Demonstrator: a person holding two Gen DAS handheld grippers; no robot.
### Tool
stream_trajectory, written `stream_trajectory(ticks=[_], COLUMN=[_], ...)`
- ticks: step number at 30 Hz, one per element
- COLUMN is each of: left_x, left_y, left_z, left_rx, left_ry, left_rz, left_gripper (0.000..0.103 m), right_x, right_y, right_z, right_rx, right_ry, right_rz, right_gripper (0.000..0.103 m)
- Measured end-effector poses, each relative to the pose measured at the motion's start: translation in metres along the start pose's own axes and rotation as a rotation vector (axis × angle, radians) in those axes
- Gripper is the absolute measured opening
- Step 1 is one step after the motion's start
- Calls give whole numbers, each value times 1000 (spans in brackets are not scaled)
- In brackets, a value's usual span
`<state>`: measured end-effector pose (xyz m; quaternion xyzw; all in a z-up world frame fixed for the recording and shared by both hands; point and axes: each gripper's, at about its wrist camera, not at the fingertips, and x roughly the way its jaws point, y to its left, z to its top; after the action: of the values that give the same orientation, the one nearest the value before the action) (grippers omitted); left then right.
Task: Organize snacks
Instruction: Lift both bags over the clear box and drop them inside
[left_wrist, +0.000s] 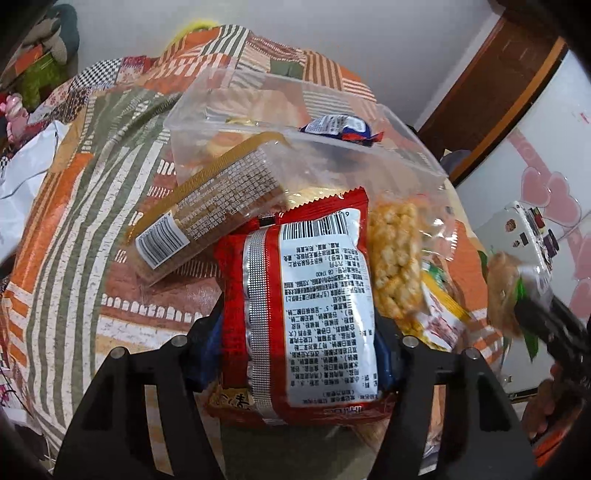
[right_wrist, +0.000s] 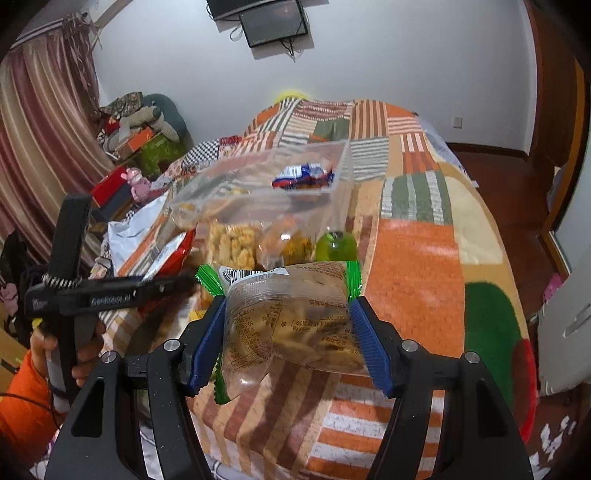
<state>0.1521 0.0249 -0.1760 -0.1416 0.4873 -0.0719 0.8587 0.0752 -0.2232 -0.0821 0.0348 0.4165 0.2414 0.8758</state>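
Left tool (left_wrist: 299, 354) is clenched on a red packet (left_wrist: 295, 295), pads pressing both long sides; the packet's long axis runs straight ahead along the fingers toward the clear box (left_wrist: 258, 110) on the bed (left_wrist: 74, 184). A gold packet (left_wrist: 207, 206) leans on the box's near rim, and a rice cracker bar (left_wrist: 395, 258) lies just right of the red one. From the right wrist, the right tool (right_wrist: 288, 332) grips a clear chip bag (right_wrist: 291, 317) crosswise, lifted off the bed. The box (right_wrist: 343, 173) lies ahead and slightly left, beyond the snack pile, a blue packet (right_wrist: 303, 173) inside. The left tool (right_wrist: 166, 286) looks nearer the box, so its packet probably goes in first.
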Motion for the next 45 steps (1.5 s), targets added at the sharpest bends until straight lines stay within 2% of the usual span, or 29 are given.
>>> stream_trajectory(ticks=[5,9,12,21,33,45], left_x=[-24,-51,-70,-93,-80,-30], left_y=[-8,-17,-19,-16,0,20], left_z=[1,3,8,31,75,117], left_rx=[24,74,82,100,95,98], left_ry=[-59,-150,-203,-295,-320,-262], left_rz=[1,44,43,80,116,139], left_gripper=[65,65,65,65,65,65], right_x=[-2,-4,-6,-3,26,80], right_y=[5,10,13,21,17,3], right_z=[13,23,32,60,92,109], right_rx=[-9,-20,-22,-43,-26,1], right_ry=[-29,-59,-83,-142,-145,-41], right_rz=[4,7,11,13,8,19], right_gripper=[64,64,64,64,64,64])
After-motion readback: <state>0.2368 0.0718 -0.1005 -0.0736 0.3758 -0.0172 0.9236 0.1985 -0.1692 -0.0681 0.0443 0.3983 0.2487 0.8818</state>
